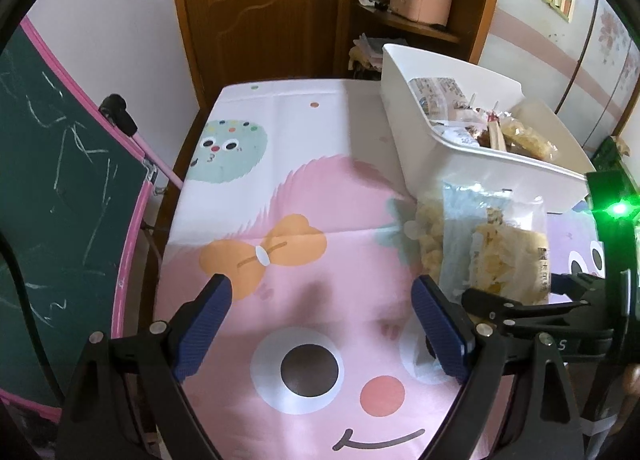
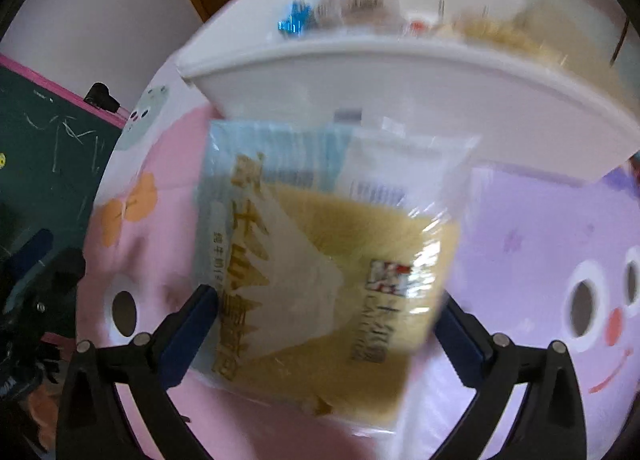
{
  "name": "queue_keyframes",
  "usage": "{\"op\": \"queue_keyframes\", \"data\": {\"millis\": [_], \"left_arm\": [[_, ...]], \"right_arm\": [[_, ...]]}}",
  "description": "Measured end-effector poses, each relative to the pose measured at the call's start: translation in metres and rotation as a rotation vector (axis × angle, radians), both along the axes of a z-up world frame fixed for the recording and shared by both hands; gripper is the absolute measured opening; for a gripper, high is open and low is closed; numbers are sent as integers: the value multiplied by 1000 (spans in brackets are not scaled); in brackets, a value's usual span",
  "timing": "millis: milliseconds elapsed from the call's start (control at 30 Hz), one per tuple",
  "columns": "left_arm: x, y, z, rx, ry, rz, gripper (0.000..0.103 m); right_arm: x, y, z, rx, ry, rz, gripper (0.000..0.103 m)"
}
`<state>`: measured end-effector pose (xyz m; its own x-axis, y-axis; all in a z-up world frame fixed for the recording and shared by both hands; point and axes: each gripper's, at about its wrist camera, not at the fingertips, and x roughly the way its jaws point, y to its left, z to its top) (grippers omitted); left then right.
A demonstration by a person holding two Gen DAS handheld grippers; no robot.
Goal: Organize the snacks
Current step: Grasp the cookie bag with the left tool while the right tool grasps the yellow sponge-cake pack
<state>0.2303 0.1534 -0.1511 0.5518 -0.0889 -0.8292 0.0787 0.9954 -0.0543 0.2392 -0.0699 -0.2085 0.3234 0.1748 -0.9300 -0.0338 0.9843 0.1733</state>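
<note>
Right wrist view: right gripper [image 2: 324, 324] pointing steeply down at a clear snack packet [image 2: 320, 260], jaws spread wide on either side of it. Left pad close against the packet's left edge, right pad just off its right edge; firm pressing not apparent. Gold characters running down the packet's left side, a red-and-white mark and a column of dark characters near the right jaw, all too blurred to read. Pale yellow pastry inside, a light blue panel at the far end. Just past the packet's far end, a white bin [image 2: 400, 92] holding more wrapped snacks. Underneath, a pink and purple cartoon-face tablecloth [image 2: 532, 240].

Left wrist view: left gripper [image 1: 322, 324] standing wide over bare tablecloth, nothing between the jaws. Beyond the right jaw, the same packet lying on the cloth, its print unreadable from here, with the other gripper's black frame at its near end. Farther ahead on that side, the bin. Off beyond the left jaw, a green chalkboard [image 1: 60, 188] with a pink frame.
</note>
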Motion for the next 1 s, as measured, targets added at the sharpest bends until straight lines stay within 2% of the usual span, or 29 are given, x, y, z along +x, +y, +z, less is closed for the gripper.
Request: {"op": "queue_keyframes", "data": {"millis": [67,267,433,700,1000], "left_arm": [[1,0,-4,0,10,1,91],[3,-6,-9,-5,20,-15,91],[6,-25,-10,0,23,-48,91],[23,-78,-18,-18,49,-107,91],[46,-119,-40,-84,118,-27,91]], "right_arm": [[0,7,-5,-52,10,39,103],[-17,-10,-5,-45,-6,59,91],[-33,-37,-5,-54,-19,31,86],[-45,-97,5,-19,-27,-93,79],[-42,-102,6,14,-65,-108,69]]}}
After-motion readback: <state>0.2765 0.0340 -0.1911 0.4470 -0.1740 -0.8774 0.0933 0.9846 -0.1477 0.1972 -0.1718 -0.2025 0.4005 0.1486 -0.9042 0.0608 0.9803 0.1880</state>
